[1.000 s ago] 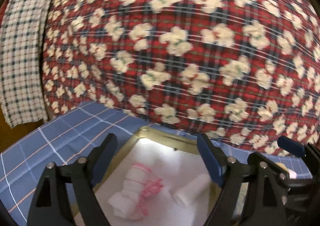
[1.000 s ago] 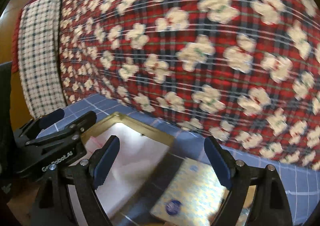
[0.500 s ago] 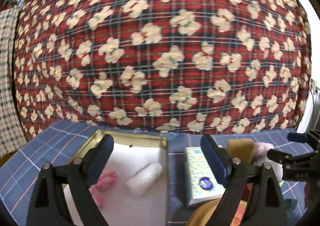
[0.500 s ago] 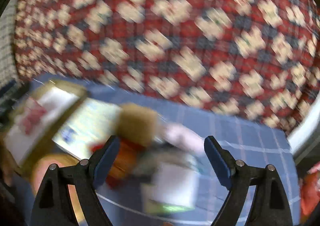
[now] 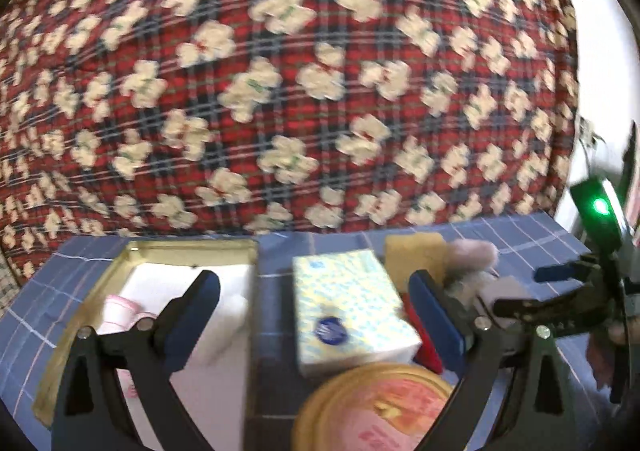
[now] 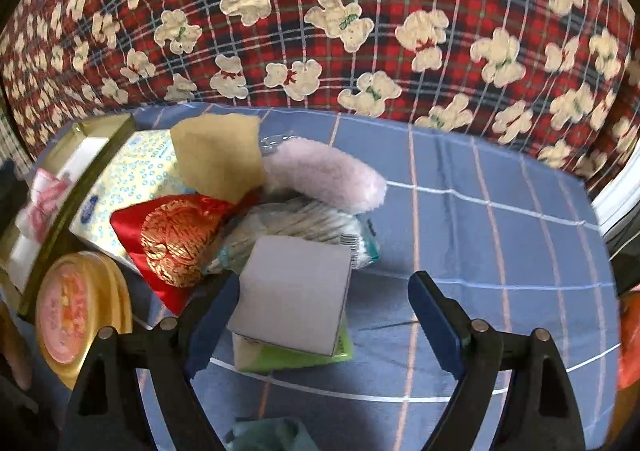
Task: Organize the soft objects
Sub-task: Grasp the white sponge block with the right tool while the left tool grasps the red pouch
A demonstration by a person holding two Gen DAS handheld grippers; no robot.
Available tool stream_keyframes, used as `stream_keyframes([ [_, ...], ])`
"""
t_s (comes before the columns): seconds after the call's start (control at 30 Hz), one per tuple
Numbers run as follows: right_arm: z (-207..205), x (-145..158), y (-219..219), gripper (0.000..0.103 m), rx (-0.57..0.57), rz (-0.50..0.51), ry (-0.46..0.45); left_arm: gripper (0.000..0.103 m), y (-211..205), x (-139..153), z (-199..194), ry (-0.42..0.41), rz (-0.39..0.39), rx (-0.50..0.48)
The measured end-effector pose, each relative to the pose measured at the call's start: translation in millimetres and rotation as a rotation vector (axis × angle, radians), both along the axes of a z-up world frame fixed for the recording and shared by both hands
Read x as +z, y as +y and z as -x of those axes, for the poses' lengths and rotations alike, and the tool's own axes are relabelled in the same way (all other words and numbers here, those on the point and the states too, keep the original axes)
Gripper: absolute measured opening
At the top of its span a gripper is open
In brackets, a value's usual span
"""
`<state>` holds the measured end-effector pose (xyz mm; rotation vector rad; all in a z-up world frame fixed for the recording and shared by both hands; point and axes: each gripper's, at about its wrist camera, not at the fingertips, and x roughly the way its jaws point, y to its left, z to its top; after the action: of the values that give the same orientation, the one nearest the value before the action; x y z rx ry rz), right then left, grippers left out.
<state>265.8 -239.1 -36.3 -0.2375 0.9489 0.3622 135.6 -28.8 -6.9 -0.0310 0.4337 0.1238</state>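
Right gripper [image 6: 324,309] open, empty, hovering over soft pile's grey sponge block [image 6: 294,293], right of gold tray [image 5: 132,251]; left gripper [image 5: 316,311] likewise open; probably straddle block squarely, close gently.

right gripper [image 6: 324,305] swung from tray [image 6: 60,211] to pile
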Motion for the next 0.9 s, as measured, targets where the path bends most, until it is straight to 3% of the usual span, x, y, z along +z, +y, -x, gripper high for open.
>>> stream_keyframes([
  [0.17,5,-2,3,0.055,0.040,-0.070,0.043,0.092,-29,-8,-17,0.121,-0.051,-0.117],
  [0.3,6,1,3,0.053,0.046,-0.078,0.031,0.086,-53,-12,-24,0.173,-0.102,-0.195],
  [0.37,6,4,1,0.053,0.039,-0.082,0.019,0.073,-63,-14,-30,0.206,-0.135,-0.223],
  [0.47,7,13,-7,0.053,0.006,-0.096,-0.021,0.059,-66,-19,-44,0.274,-0.102,-0.274],
  [0.7,7,32,-20,0.053,-0.059,-0.167,-0.125,0.041,-72,-27,-66,0.342,-0.112,-0.290],
  [0.83,11,41,-22,0.053,-0.066,-0.221,-0.182,0.018,-79,-32,-72,0.359,-0.134,-0.307],
  [0.9,13,45,-22,0.053,-0.072,-0.243,-0.202,0.018,-83,-32,-73,0.362,-0.151,-0.320],
])
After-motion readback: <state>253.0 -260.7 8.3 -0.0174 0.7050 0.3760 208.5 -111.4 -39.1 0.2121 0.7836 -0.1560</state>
